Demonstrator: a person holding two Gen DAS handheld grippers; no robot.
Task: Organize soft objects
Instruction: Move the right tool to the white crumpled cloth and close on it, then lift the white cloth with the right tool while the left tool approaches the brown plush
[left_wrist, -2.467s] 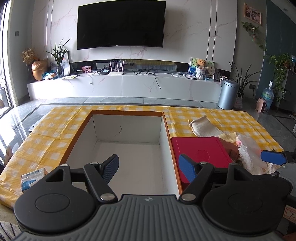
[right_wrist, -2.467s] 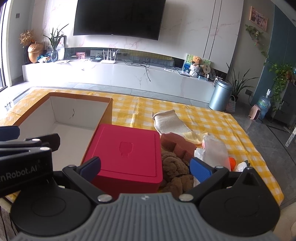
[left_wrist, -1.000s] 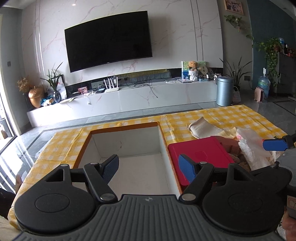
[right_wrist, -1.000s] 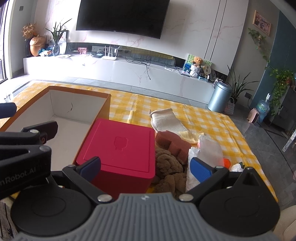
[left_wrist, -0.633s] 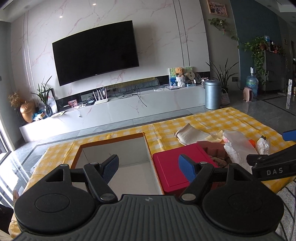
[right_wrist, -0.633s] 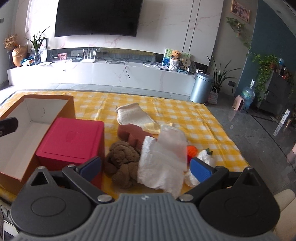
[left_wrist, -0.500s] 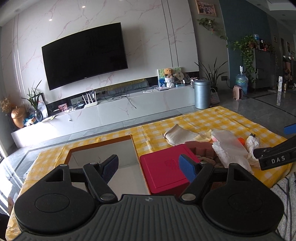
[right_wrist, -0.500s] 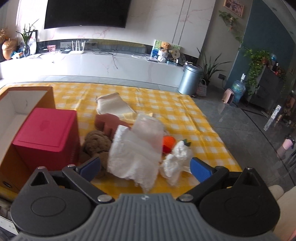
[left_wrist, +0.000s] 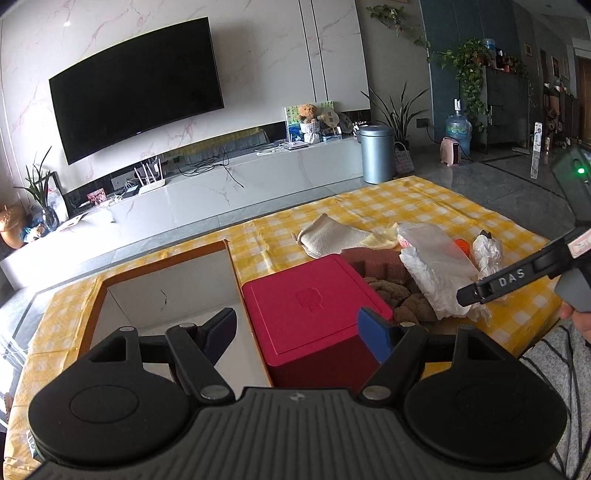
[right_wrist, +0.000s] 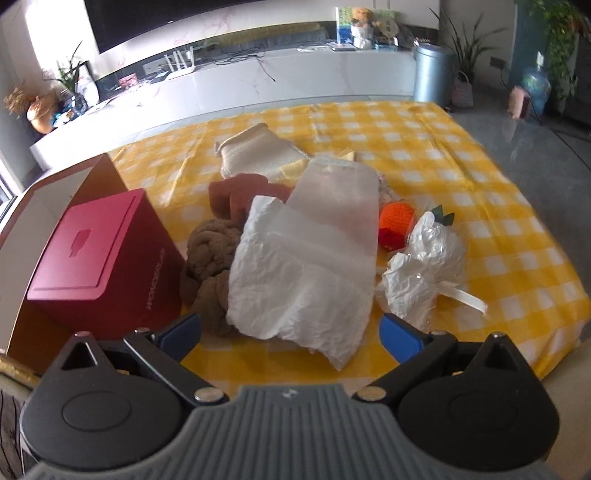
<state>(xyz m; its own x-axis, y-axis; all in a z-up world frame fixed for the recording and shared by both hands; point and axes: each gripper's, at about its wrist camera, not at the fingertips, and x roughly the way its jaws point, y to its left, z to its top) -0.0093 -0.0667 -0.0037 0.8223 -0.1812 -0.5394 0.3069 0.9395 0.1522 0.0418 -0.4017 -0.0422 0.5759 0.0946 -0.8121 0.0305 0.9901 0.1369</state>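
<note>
A heap of soft things lies on the yellow checked cloth (right_wrist: 461, 155): a white crumpled bag (right_wrist: 306, 266), a brown plush (right_wrist: 210, 254), a reddish sponge (right_wrist: 236, 192), a beige towel (right_wrist: 255, 153), an orange knitted fruit (right_wrist: 397, 218) and a clear crinkled wrap (right_wrist: 424, 266). My right gripper (right_wrist: 290, 328) hangs open just in front of the white bag, holding nothing. My left gripper (left_wrist: 297, 330) is open above the near edge of the red box (left_wrist: 314, 306) and the open cardboard box (left_wrist: 166, 284). The heap also shows in the left wrist view, with the white bag (left_wrist: 432, 266) nearest.
The red box (right_wrist: 99, 258) stands left of the heap, against the cardboard box wall (right_wrist: 107, 173). Behind the table run a white TV bench (left_wrist: 221, 188), a grey bin (left_wrist: 376, 153) and plants. A person's striped sleeve (left_wrist: 554, 387) is at the right.
Both grippers drew back and rose, and the right one swung right and tilted down, so the soft heap now fills its view instead of the red box. Both stayed open.
</note>
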